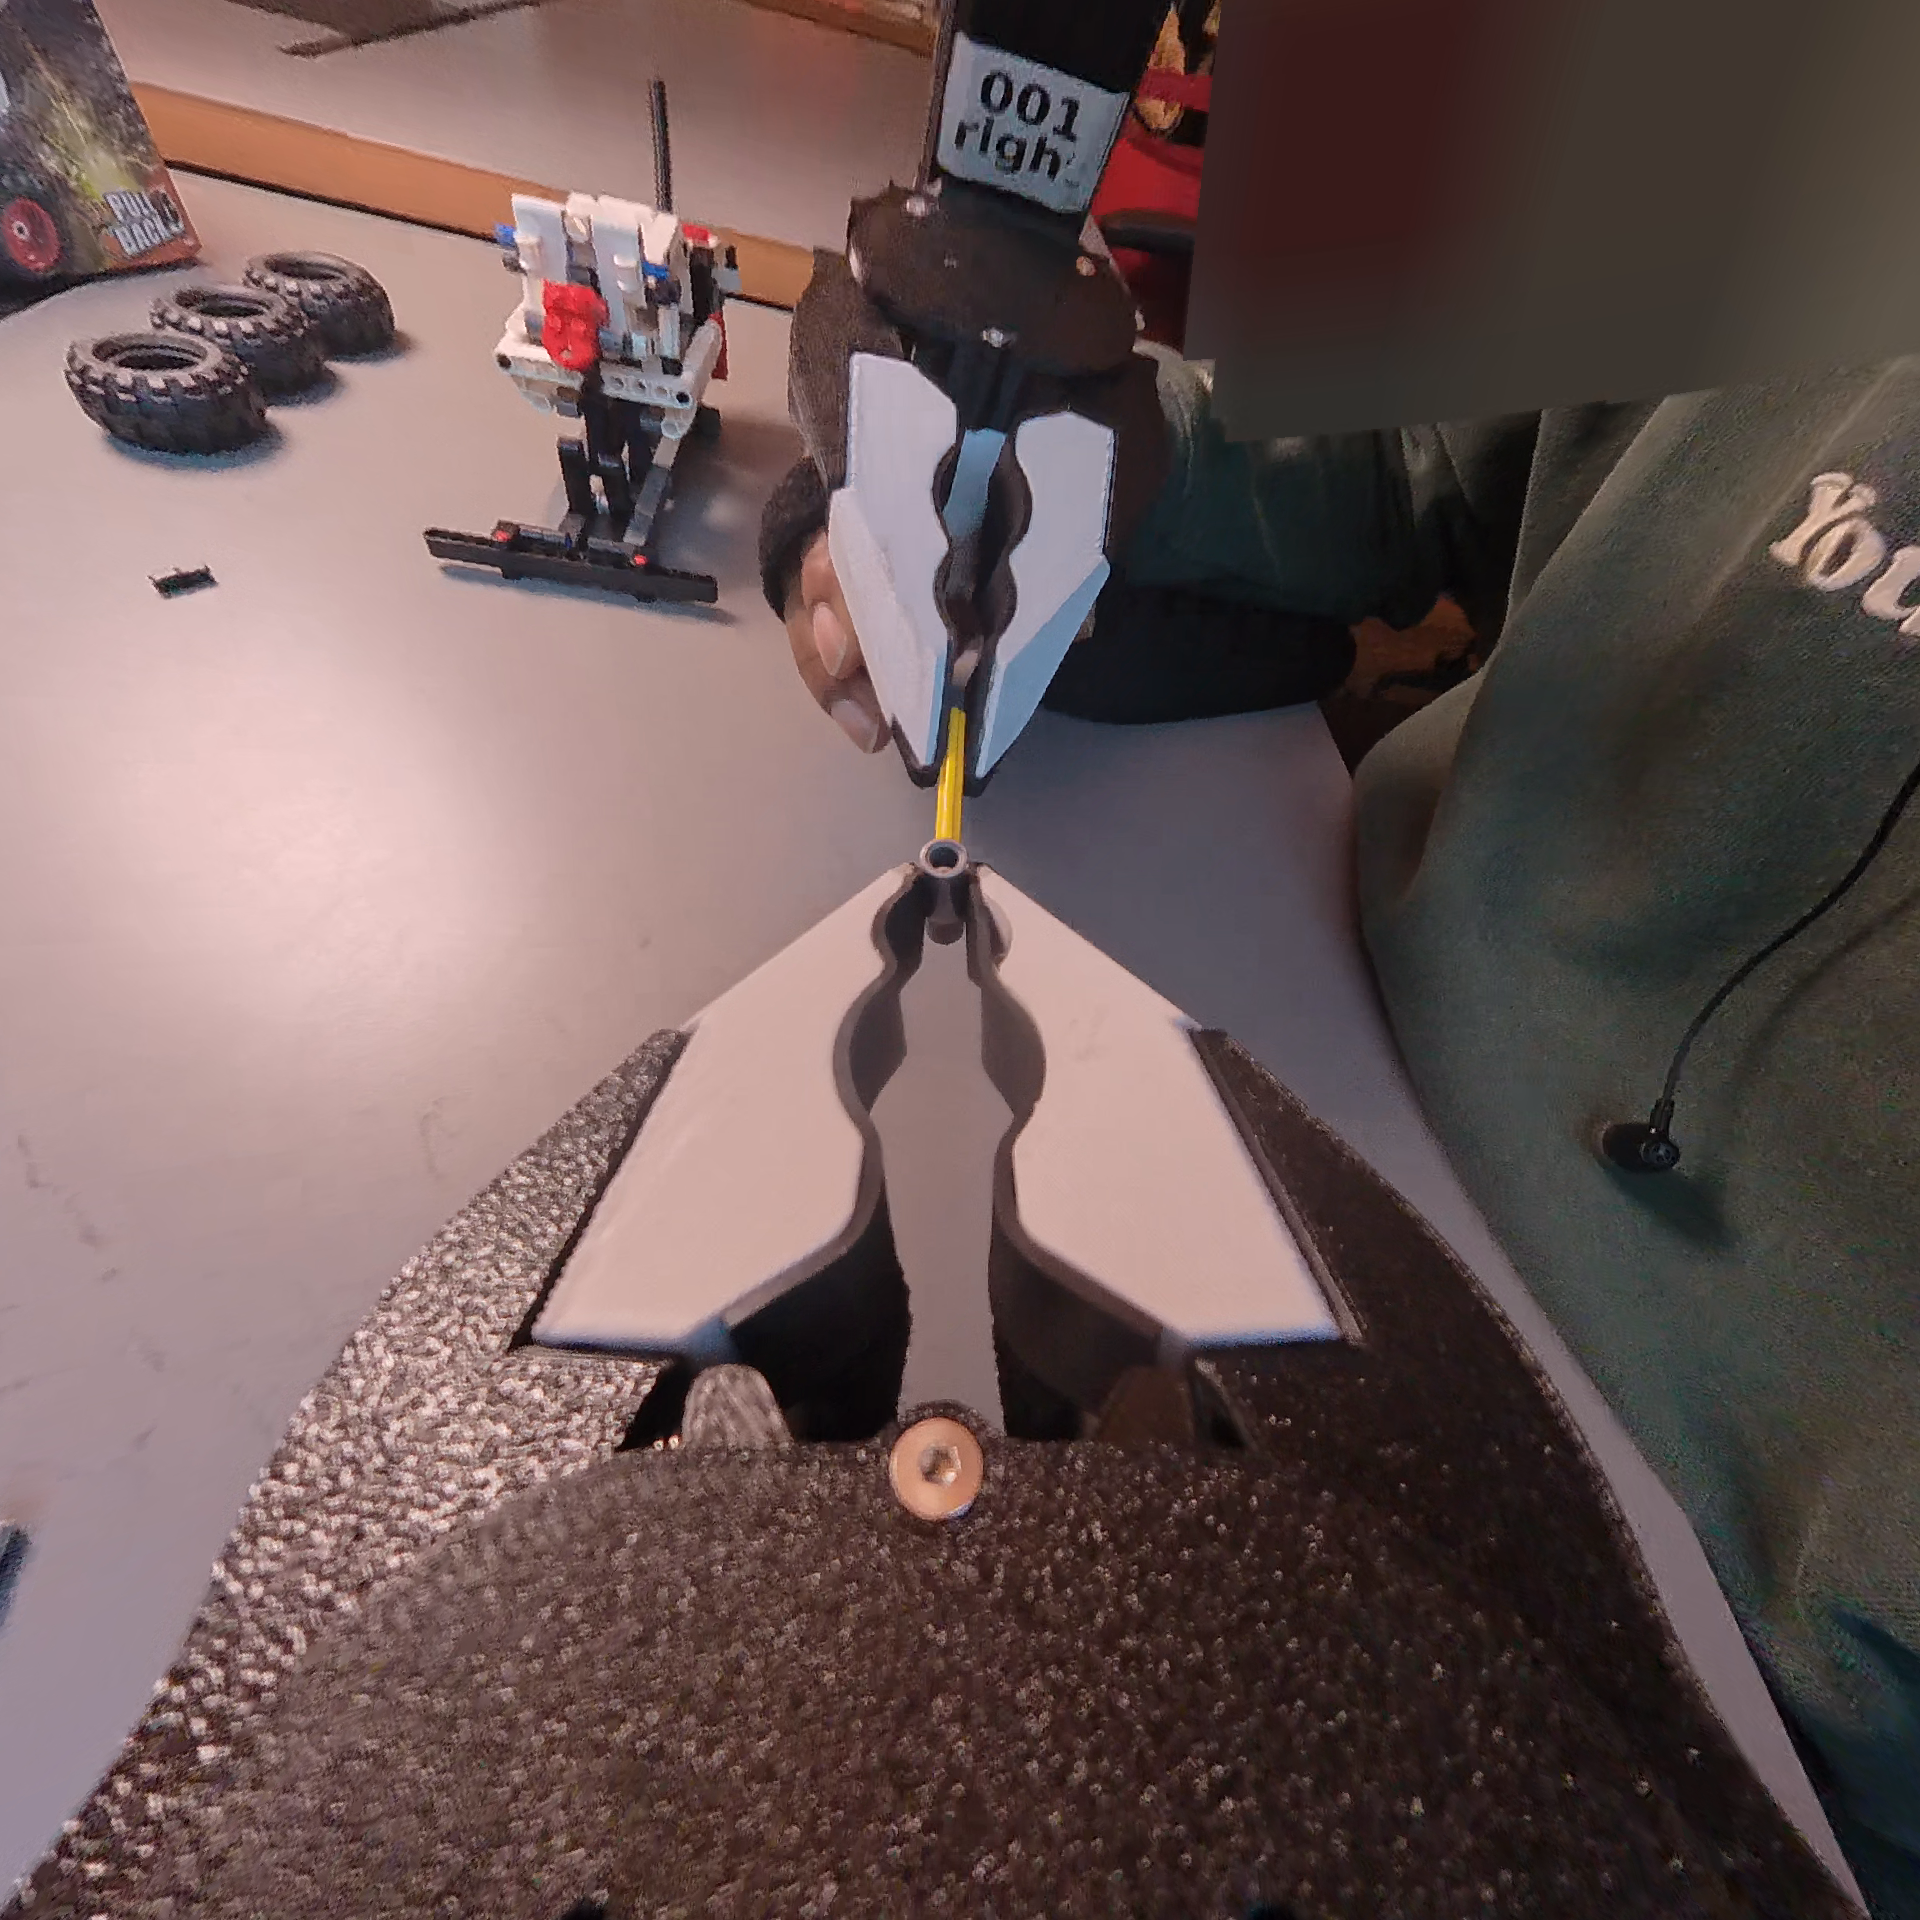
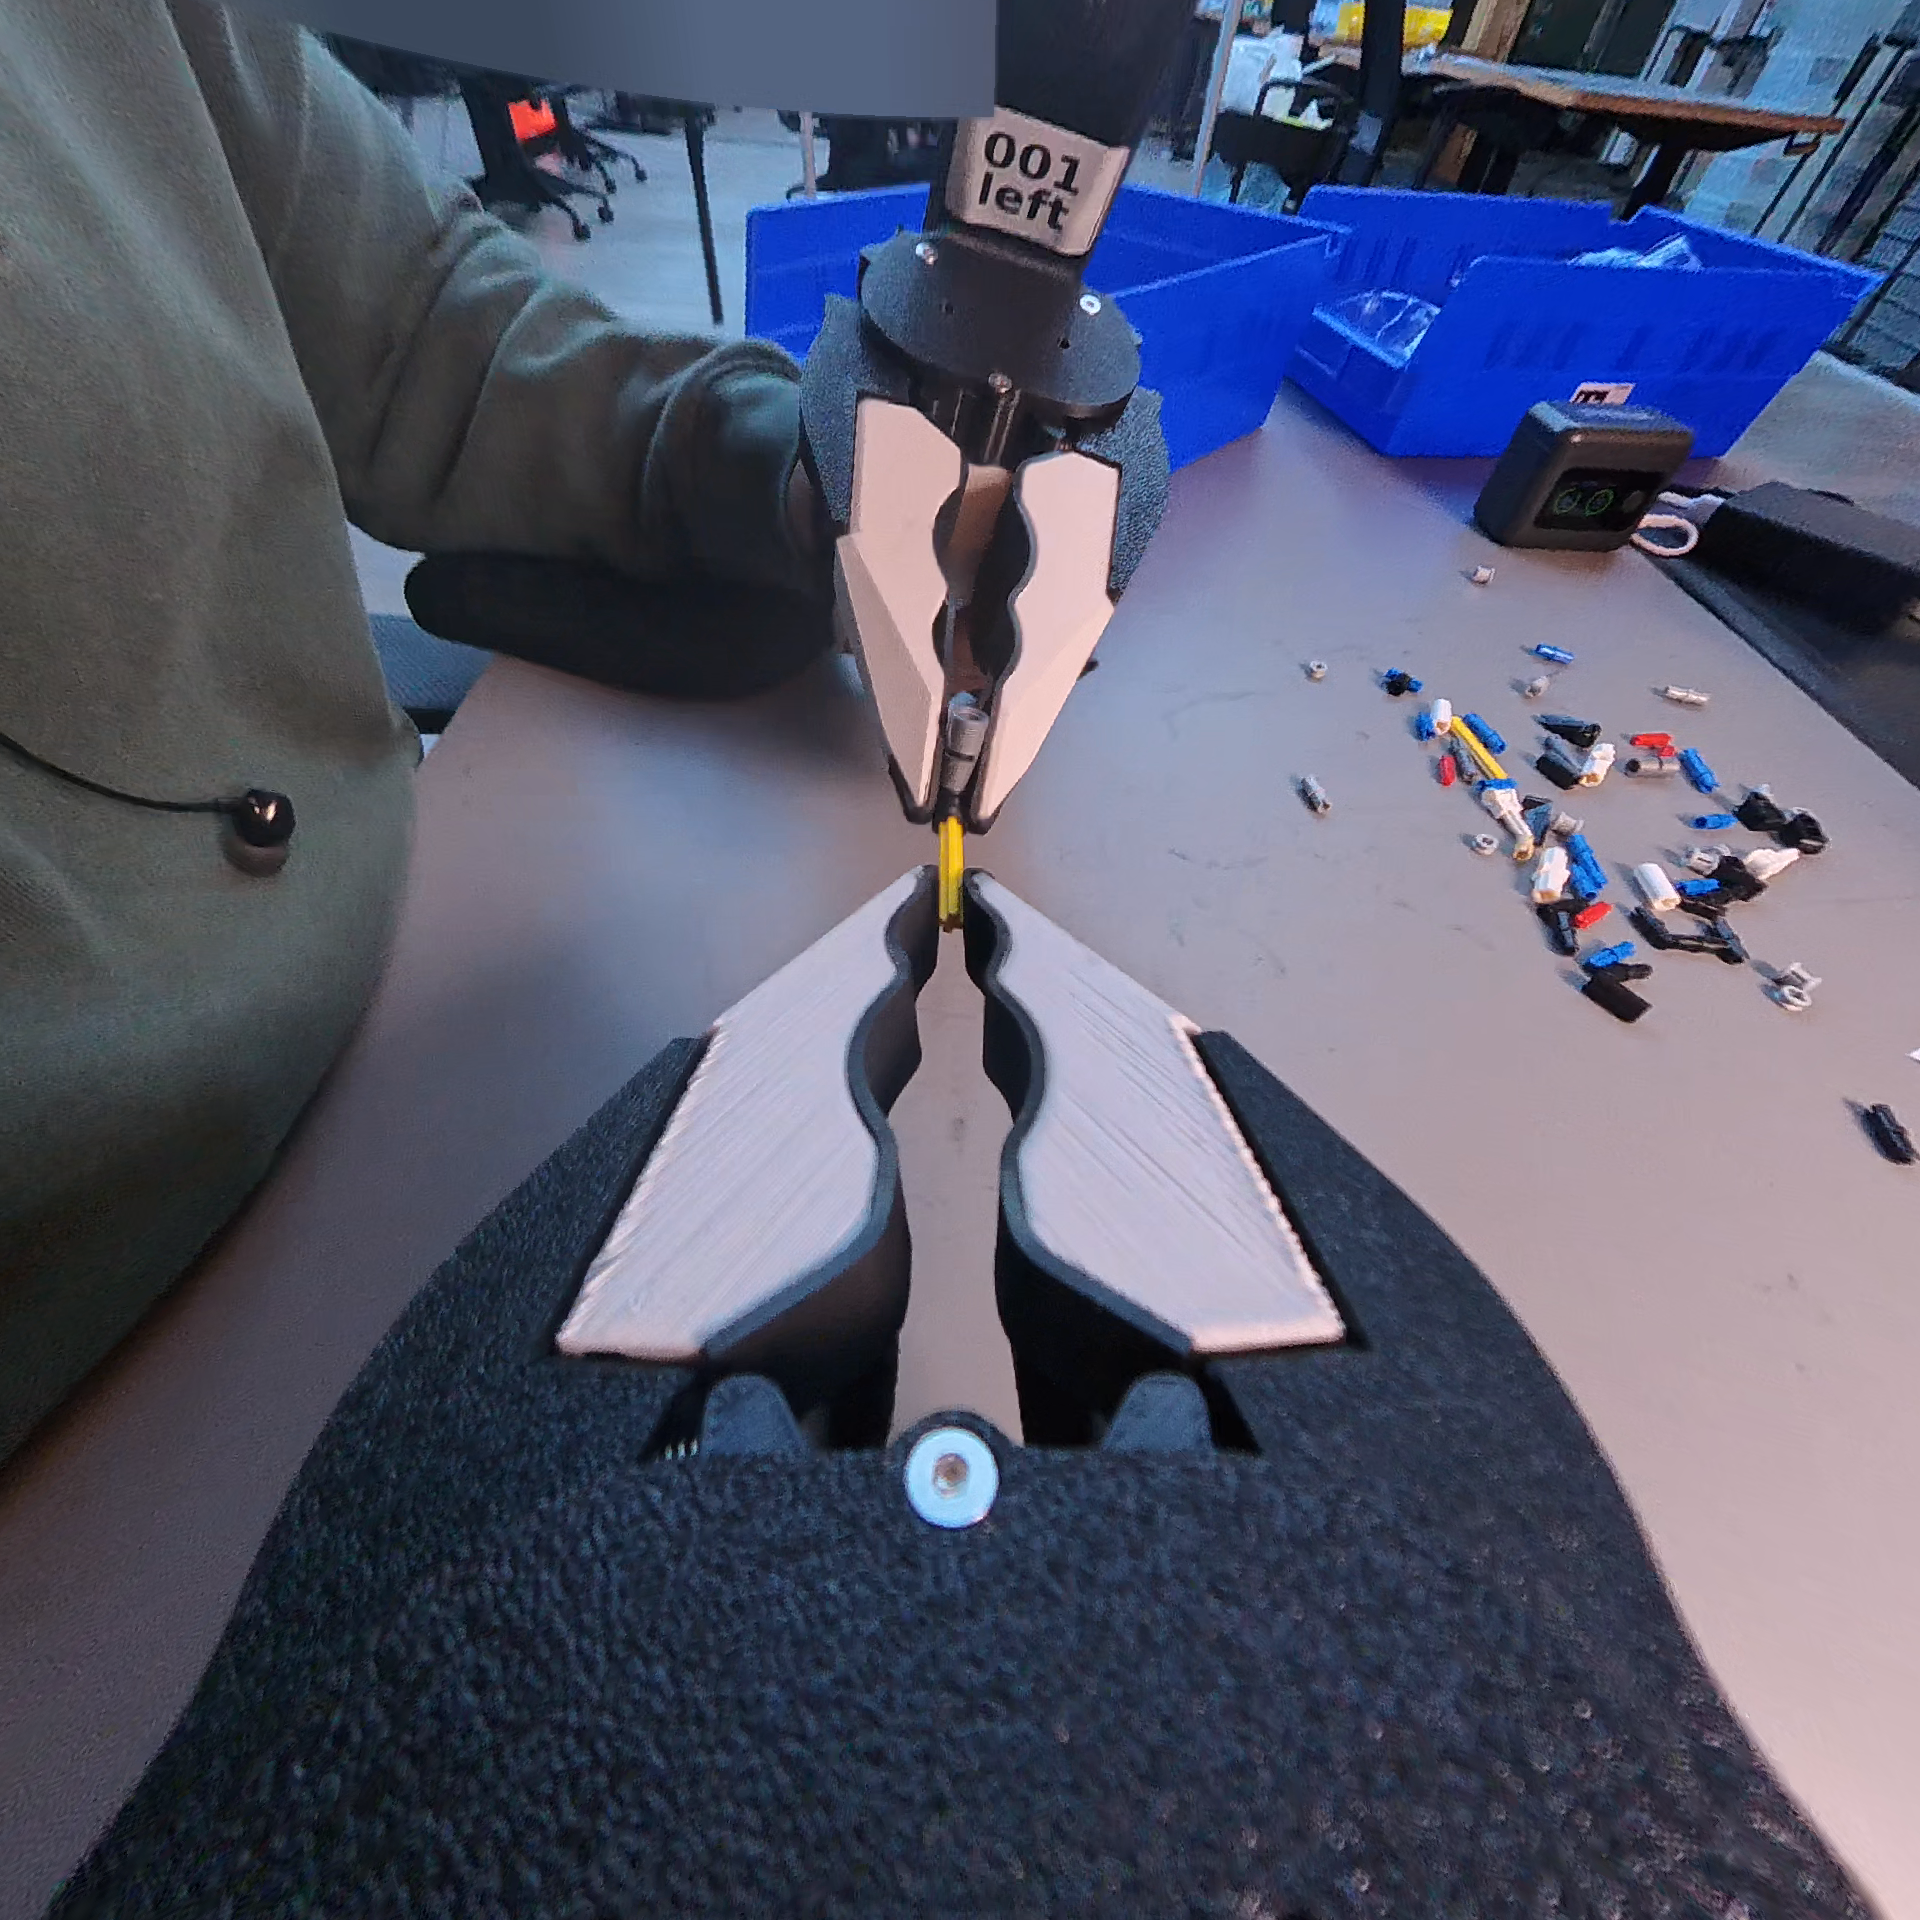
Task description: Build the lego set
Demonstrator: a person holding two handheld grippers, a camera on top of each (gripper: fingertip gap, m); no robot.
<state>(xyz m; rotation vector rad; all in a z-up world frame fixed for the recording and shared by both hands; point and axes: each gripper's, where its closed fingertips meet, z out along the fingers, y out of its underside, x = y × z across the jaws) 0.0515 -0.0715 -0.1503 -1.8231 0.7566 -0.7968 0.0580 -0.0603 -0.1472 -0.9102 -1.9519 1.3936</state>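
Two grippers met tip to tip above the grey table [image 1: 364,831]. Left gripper [image 1: 945,883]: jaws clenched on a small grey connector [image 1: 943,864], its round bore facing outward. Right gripper [image 2: 948,902]: jaws clenched on a thin yellow axle [image 2: 949,883], aimed end-on at that bore; whether already entered, not discernible. Same pairing seen from the opposite side: right gripper [image 1: 951,774] with yellow axle [image 1: 950,795] protruding; left gripper [image 2: 951,816] with grey connector [image 2: 961,753] between its tips. Behind, left wrist view: partly built white, black and red model [image 1: 608,384] standing on the table, three black tyres [image 1: 234,343] in a row to its left, one small black piece [image 1: 184,579] lying apart, corner of the printed box [image 1: 73,166] at the far left edge. Right wrist view: loose pieces [image 2: 1600,831] scattered to the right, blue bins [image 2: 1507,332] and a small black device [image 2: 1579,478] farther back. Green sleeve [image 2: 468,416] of the person behind the left gripper.
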